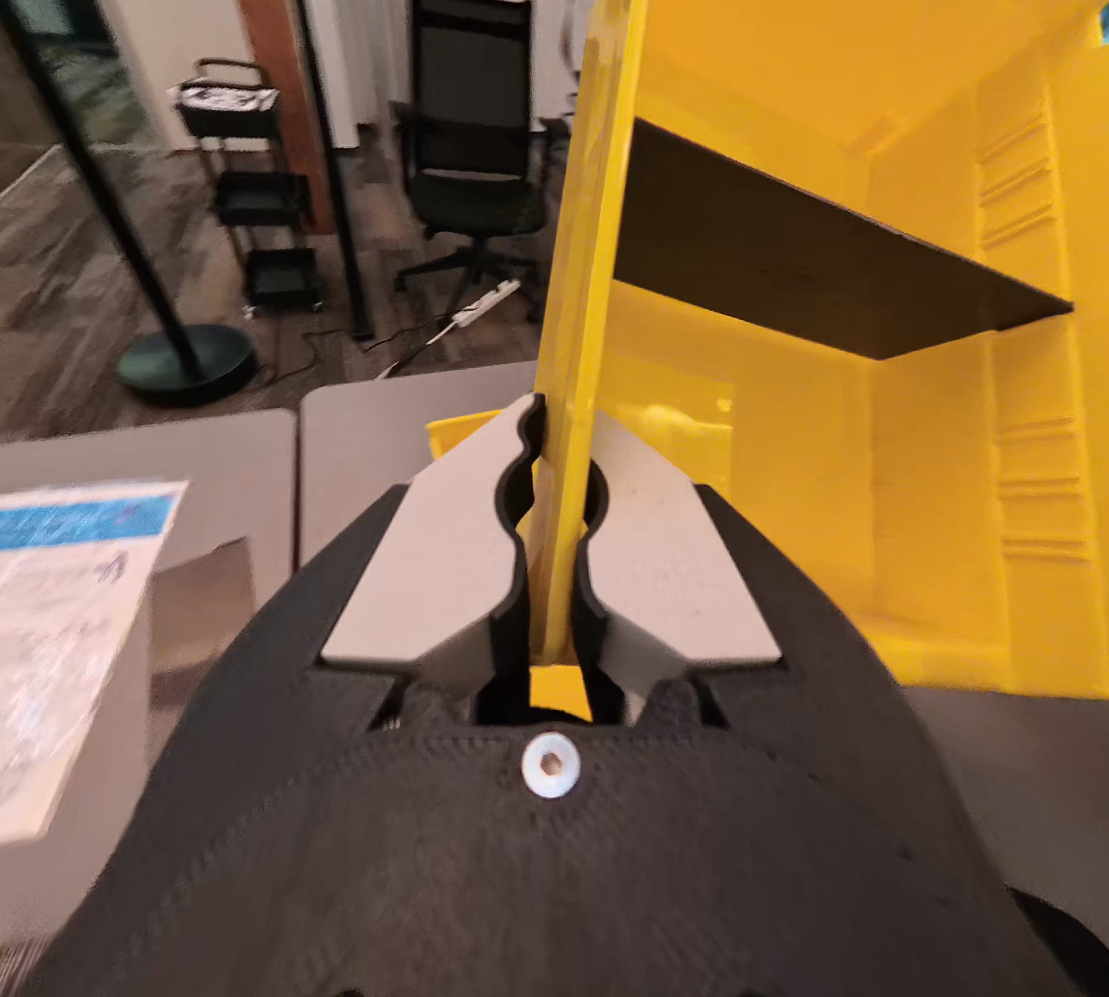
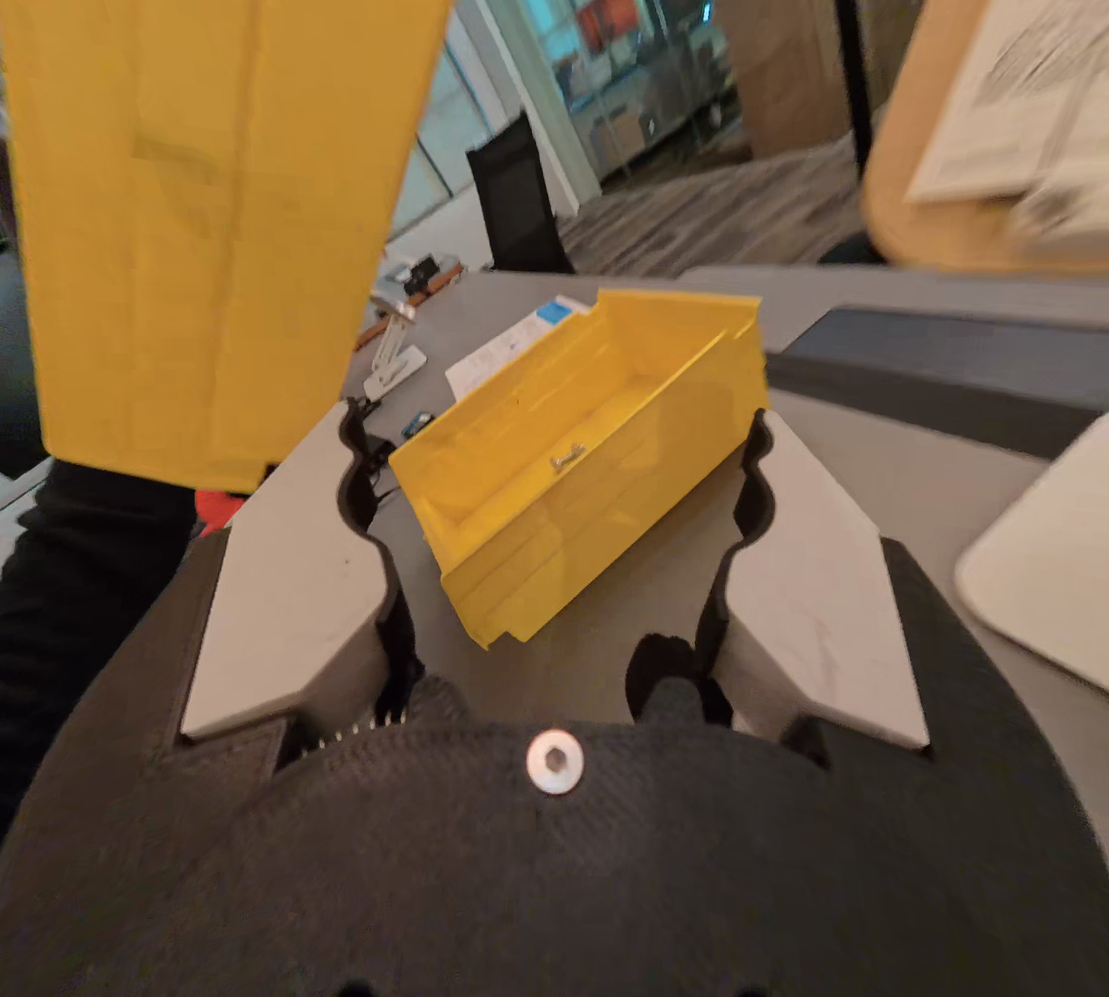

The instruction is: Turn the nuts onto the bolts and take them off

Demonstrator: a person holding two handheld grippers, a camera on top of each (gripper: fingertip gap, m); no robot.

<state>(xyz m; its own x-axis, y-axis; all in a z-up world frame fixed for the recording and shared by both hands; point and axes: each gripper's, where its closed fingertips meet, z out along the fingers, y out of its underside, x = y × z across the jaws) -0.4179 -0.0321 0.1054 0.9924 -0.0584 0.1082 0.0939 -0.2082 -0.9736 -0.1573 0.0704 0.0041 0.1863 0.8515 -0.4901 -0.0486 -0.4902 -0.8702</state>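
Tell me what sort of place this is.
Probably an office: a black swivel chair on carpet, grey desks, and glass partition walls behind. Yellow parts bins suggest a work bench.

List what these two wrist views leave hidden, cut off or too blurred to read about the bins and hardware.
- Left wrist view: the held yellow bin runs off the top and right edges; the black divider hides part of its interior, so any hardware inside is unseen.
- Right wrist view: the small metal piece in the yellow bin on the table is too small and blurred to tell nut from bolt.
- Right wrist view: the raised bin's contents are hidden by its own wall.
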